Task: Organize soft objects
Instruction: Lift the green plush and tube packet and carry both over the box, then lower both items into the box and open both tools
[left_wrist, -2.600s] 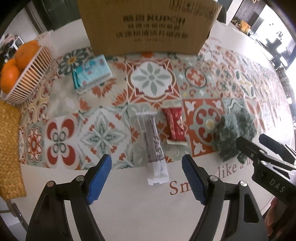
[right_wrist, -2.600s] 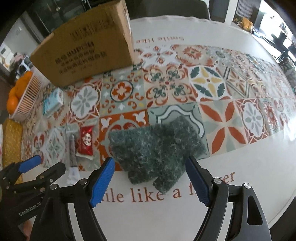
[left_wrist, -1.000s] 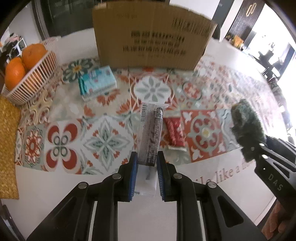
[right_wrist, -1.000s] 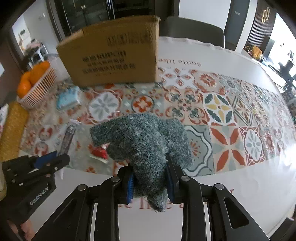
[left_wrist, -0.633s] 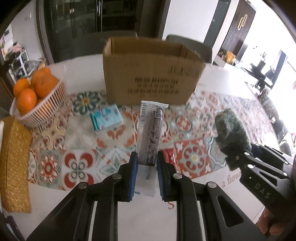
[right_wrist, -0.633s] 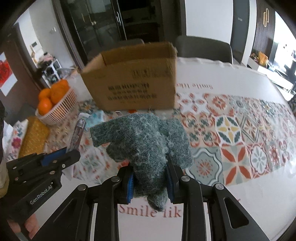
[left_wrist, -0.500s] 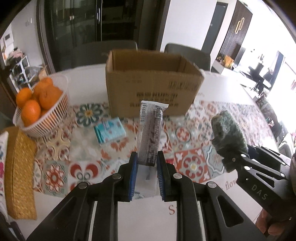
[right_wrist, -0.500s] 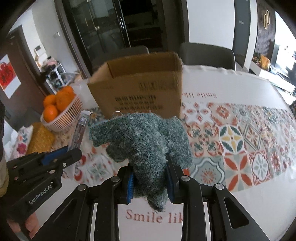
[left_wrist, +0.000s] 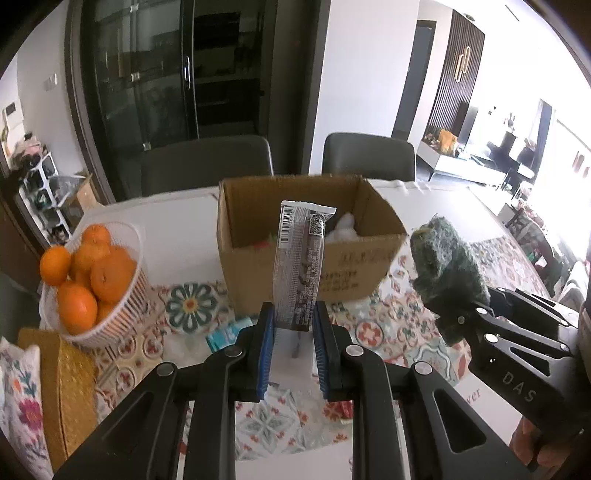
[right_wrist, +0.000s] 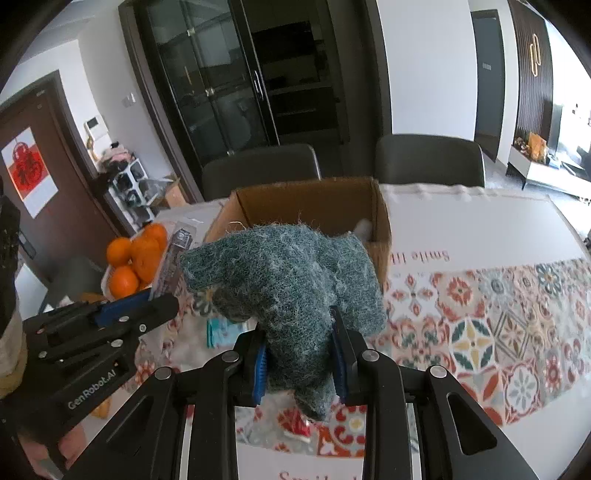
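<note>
Between the right jaws sits the fuzzy glove (right_wrist: 291, 291).

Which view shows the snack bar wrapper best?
Left wrist: the wrapper stands upright, clamped between that gripper's jaws, barcode and print facing the camera. Right wrist shows only its top end, edge-on beside the oranges.

Fuzzy green knit cloth (right_wrist: 291, 288), glossy plastic wrapper (left_wrist: 301, 266), matt brown cardboard box (left_wrist: 354, 266), white plastic basket (left_wrist: 125, 306)
</note>
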